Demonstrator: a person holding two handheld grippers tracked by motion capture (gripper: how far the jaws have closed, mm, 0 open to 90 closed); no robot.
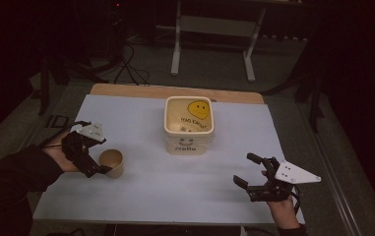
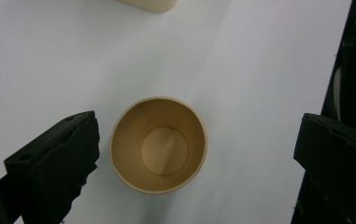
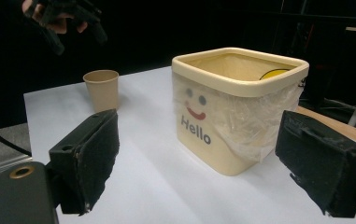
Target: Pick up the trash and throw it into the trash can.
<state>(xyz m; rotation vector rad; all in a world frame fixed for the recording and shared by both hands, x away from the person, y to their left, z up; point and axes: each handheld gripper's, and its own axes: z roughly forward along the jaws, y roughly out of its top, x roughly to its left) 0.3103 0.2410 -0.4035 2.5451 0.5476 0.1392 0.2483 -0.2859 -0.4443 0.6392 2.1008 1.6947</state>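
Overhead, left hand-held gripper (image 2: 196, 154) points down, apparently spread around paper cup (image 2: 158, 144).

Both grippers are black two-jaw units with rough foam-like pads (image 3: 91, 158), left gripper (image 1: 92, 156) and right gripper (image 1: 252, 173) each topped by a grey three-cornered plate with small holes, brass-looking ring beside the right pad, sleeve (image 1: 13, 172) dark, probably black.
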